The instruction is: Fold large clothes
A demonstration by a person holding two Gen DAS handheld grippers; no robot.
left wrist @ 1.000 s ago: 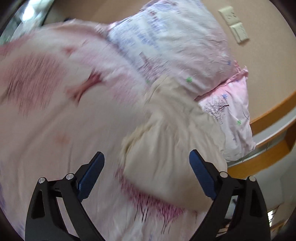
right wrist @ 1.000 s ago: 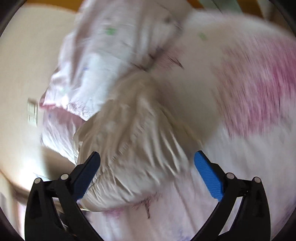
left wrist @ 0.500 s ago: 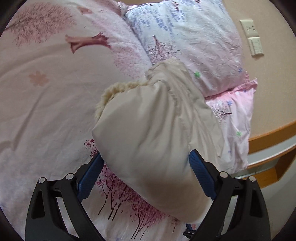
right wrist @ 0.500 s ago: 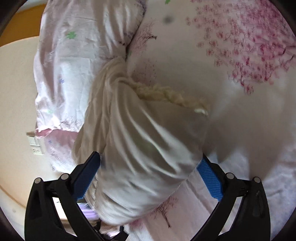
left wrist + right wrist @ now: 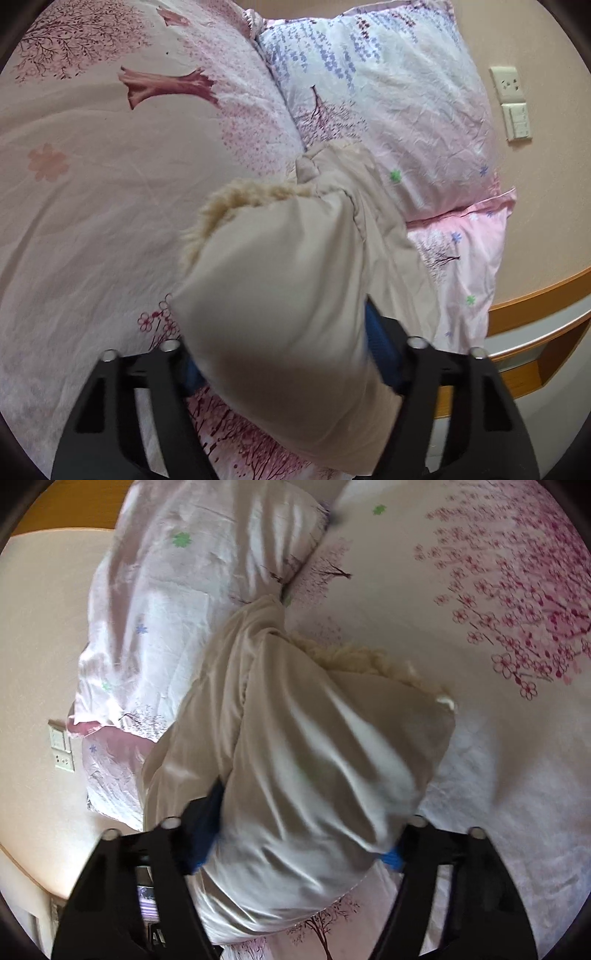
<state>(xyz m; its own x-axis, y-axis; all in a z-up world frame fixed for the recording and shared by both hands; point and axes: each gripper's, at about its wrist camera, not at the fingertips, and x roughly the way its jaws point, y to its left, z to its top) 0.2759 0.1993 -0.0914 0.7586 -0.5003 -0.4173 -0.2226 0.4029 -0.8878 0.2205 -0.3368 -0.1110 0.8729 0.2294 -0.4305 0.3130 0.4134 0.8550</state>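
A beige padded coat, rolled into a thick bundle with cream fleece lining showing at its far edge, lies on the pink blossom duvet. My left gripper straddles the bundle's near end, and its jaws are closing with the blue pads pressed into the cloth on both sides. In the right wrist view the same coat bulges between the fingers of my right gripper. Its jaws are closing too, and the blue pads dent the fabric.
Two flowered pillows are stacked at the head of the bed, touching the coat's far end. Behind them stand a beige wall with sockets and a wooden ledge. The duvet spreads wide beside the bundle.
Both grippers' jaws have come in from wide open onto the coat bundle. Both views have moved closer and lower over the bundle.
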